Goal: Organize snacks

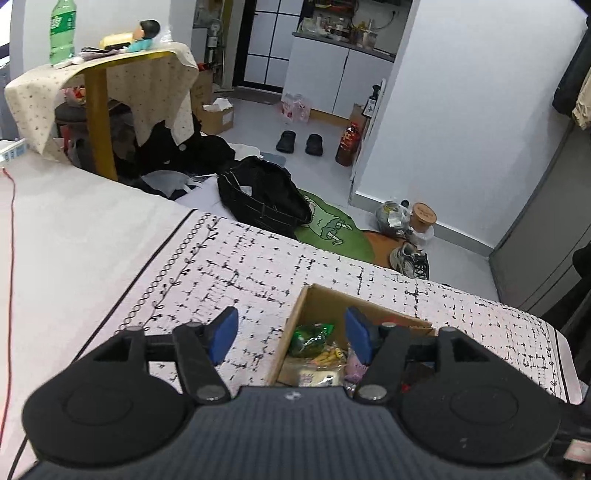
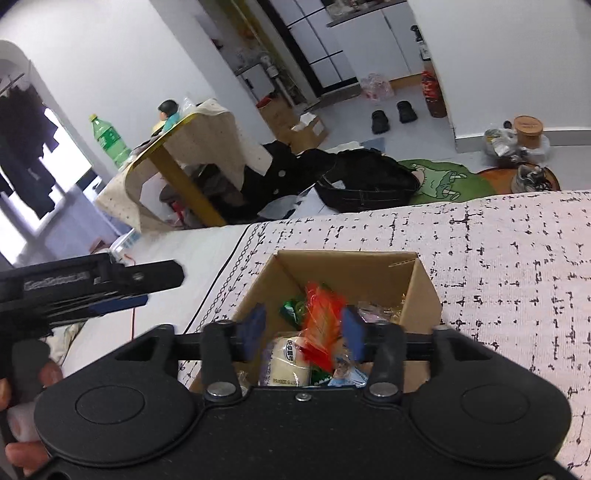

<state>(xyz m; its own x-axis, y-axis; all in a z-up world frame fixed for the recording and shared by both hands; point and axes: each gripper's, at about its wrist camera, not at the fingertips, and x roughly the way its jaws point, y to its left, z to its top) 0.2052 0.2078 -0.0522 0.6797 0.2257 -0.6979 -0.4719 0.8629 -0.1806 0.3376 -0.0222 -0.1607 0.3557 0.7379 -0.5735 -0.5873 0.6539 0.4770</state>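
The right claw (image 2: 302,334) hangs over the open box (image 2: 424,291), its blue pads (image 2: 354,334) parted to a middling width. An orange packet (image 2: 320,325) shows between them, blurred; whether either pad touches it cannot be told. Just below the pads, inside the box, lie a white bun pack (image 2: 284,363), a green packet (image 2: 293,308) and other wrapped snacks too small to tell apart. To the left of this claw the left claw's black body pokes in from the frame edge, with fingers of a hand (image 2: 22,373) wrapped round its grip.

The left claw (image 1: 291,334) stands beside the box (image 1: 295,317), moderately open with nothing between its pads. Its right pad (image 1: 358,334) is over the box's near corner; the left pad is over the blanket (image 1: 240,266). Between the pads a green packet (image 1: 310,334) and yellow sweets (image 1: 327,356) show in the box.

The box sits on the black-flecked blanket. Beyond the claws a black bag (image 1: 262,197) lies on the floor by a green rug (image 1: 332,229). Further left stands a cloth-draped table (image 1: 99,110) with a green bottle (image 1: 62,31) and a doll (image 1: 146,35). Farthest, black slippers (image 1: 299,142) rest by the doorway.
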